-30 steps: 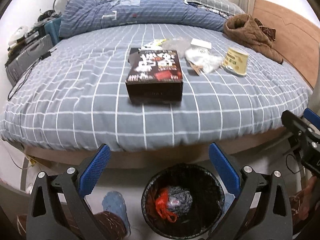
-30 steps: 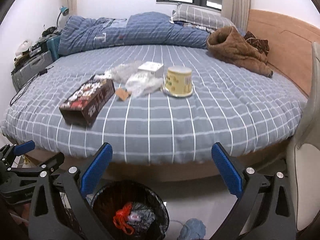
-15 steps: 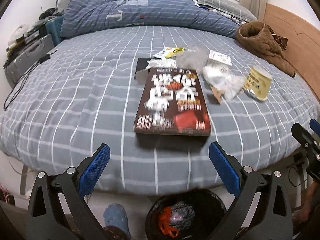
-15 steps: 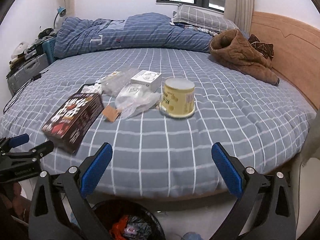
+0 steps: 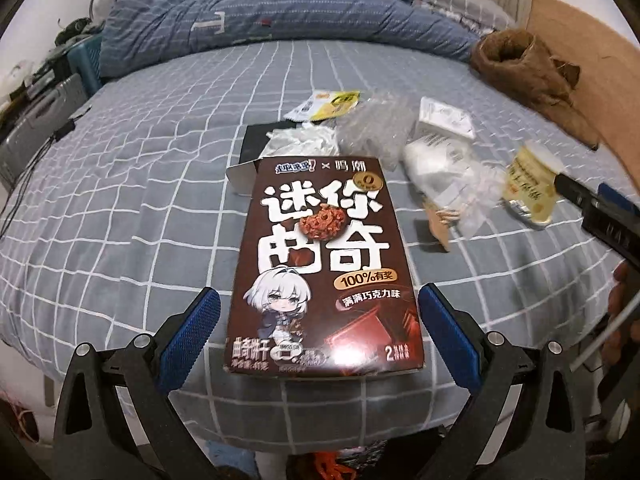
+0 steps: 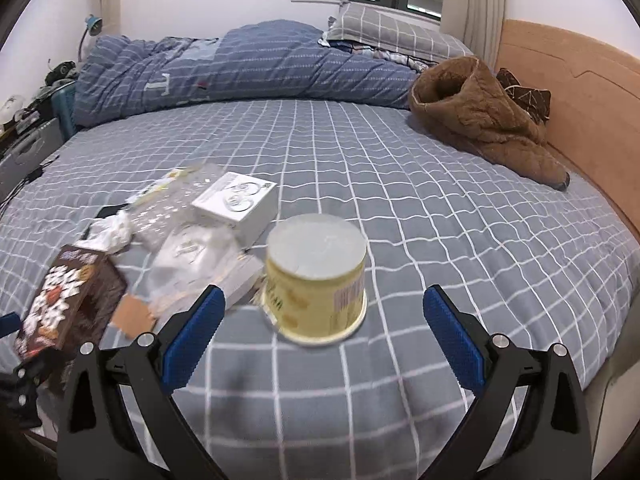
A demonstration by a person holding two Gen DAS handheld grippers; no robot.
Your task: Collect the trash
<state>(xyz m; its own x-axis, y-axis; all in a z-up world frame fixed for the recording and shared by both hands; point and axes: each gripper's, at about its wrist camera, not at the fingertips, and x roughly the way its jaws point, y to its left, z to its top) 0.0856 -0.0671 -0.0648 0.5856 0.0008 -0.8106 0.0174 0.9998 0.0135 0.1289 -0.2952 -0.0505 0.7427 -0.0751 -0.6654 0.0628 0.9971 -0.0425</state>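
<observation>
A brown cookie box lies flat on the bed near its front edge; it also shows in the right wrist view. My left gripper is open with a finger on each side of the box's near end, apart from it. A yellow cup stands upside down on the bed; it also shows in the left wrist view. My right gripper is open just in front of the cup, fingers either side. Clear plastic bags, a white box, crumpled tissue and a yellow wrapper lie behind.
The grey checked bed carries a rolled blue duvet at the back and a brown coat by the wooden headboard. A black bin with red trash shows below the bed edge. Cases stand at left.
Both grippers have moved up and forward over the bed edge. The cookie box and the cup are now much closer, and the bin has dropped nearly out of view.
</observation>
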